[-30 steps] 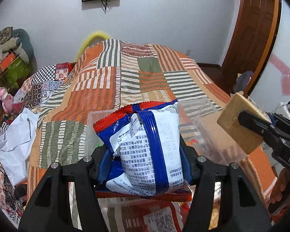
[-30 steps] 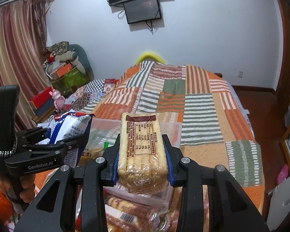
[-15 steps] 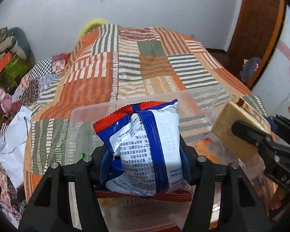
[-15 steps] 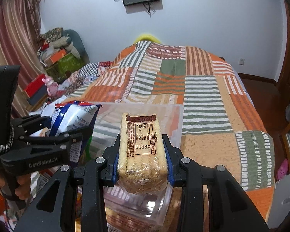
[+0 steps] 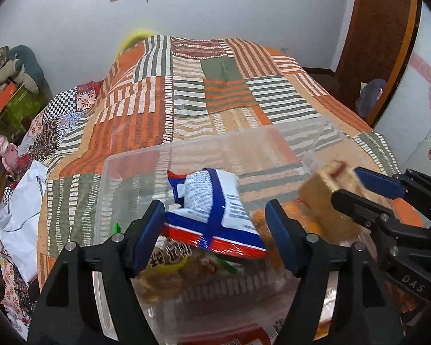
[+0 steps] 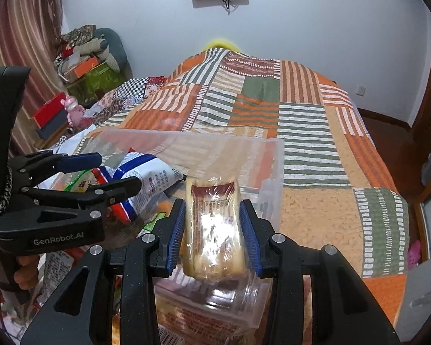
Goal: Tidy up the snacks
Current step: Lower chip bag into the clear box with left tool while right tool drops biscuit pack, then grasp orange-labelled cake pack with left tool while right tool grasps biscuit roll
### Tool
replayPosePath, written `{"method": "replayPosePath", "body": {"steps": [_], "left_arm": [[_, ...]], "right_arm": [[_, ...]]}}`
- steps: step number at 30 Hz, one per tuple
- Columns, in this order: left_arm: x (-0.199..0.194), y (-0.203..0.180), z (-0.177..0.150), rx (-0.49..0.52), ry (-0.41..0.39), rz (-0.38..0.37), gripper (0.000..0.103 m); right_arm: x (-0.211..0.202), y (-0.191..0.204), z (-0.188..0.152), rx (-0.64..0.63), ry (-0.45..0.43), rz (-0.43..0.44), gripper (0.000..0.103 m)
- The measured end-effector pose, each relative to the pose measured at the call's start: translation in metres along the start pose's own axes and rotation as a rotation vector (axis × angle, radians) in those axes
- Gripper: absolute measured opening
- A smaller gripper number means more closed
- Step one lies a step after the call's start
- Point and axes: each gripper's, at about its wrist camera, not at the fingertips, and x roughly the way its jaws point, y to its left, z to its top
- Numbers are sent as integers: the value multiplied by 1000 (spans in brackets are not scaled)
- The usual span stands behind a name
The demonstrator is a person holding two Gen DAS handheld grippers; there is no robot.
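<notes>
A clear plastic bin (image 5: pixel 186 149) sits on the patchwork bed and holds several snack packs. My left gripper (image 5: pixel 215 224) is open over the bin; the blue-and-white snack bag (image 5: pixel 215 201) lies loose between its spread fingers, tilted, on the snacks below. My right gripper (image 6: pixel 212 230) is open too; the wrapped yellow cake pack (image 6: pixel 212 230) sits between its fingers with gaps on both sides, over the bin's right end (image 6: pixel 273 172). The bag also shows in the right wrist view (image 6: pixel 149 184), and the cake pack in the left wrist view (image 5: pixel 324 195).
The patchwork quilt (image 5: pixel 215 86) covers the bed beyond the bin. A white plastic bag (image 5: pixel 20 207) lies at the bed's left edge. Boxes and soft toys (image 6: pixel 86 66) are piled at the far left. A wooden door (image 5: pixel 382 43) stands at right.
Both grippers dropped down over the bin and opened. The blue-and-white bag and the cake pack have come free of the fingers and tip down into the bin.
</notes>
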Motion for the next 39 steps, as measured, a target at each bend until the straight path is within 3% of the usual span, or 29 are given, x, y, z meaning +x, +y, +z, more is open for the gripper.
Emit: {"method": "replayPosePath", "body": {"steps": [8, 19, 31, 39], "left_arm": [[-32, -2, -11, -9, -14, -17, 73], [-90, 3, -38, -18, -71, -27, 77], [-140, 2, -87, -10, -99, -46, 80], [-147, -10, -126, 1, -76, -94, 81]], "right_arm": [[-32, 6, 0, -14, -46, 3, 37], [-78, 22, -18, -30, -97, 0, 46], [-110, 28, -48, 24, -105, 20, 46], [-116, 38, -73, 10, -93, 2, 46]]}}
